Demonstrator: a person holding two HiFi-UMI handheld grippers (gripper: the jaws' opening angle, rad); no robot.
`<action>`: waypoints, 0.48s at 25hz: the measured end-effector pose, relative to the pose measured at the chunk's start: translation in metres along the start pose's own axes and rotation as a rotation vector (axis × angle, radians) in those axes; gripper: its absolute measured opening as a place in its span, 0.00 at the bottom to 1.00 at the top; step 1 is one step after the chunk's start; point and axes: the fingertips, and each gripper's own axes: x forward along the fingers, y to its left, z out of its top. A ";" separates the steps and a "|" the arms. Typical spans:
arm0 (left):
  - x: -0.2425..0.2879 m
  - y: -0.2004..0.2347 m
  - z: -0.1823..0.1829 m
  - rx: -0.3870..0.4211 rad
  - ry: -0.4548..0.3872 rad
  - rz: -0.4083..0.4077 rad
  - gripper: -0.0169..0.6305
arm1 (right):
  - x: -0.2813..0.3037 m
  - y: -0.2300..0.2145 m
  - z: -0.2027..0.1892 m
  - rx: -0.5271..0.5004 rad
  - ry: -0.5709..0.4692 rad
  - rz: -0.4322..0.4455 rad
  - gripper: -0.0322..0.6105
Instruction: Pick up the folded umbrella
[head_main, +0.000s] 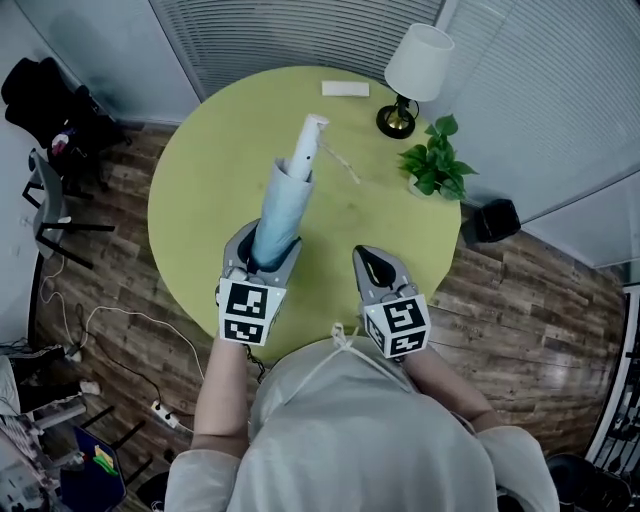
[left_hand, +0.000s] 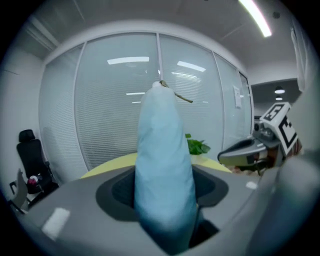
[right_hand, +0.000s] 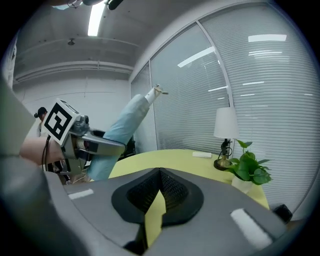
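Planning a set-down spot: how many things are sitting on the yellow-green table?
3: a flat white block at the far edge, a lamp right of it, a potted plant at the right edge. The raised umbrella could hide something small.

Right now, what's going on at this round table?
A person is working with a handheld gripper in each hand. The left gripper is clamped on a folded light-blue umbrella, holding it tilted up above the yellow-green table, white end pointing away. The right gripper is shut and empty, beside it. A lamp and a small plant stand near the far edge.
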 end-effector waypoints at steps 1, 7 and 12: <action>-0.005 0.006 0.007 -0.012 -0.035 0.036 0.46 | 0.001 -0.001 0.005 -0.007 -0.013 -0.011 0.05; -0.038 0.031 0.027 -0.067 -0.199 0.236 0.46 | 0.004 -0.002 0.031 -0.025 -0.083 -0.041 0.05; -0.049 0.036 0.032 -0.115 -0.256 0.285 0.46 | 0.010 0.002 0.039 -0.039 -0.094 -0.018 0.05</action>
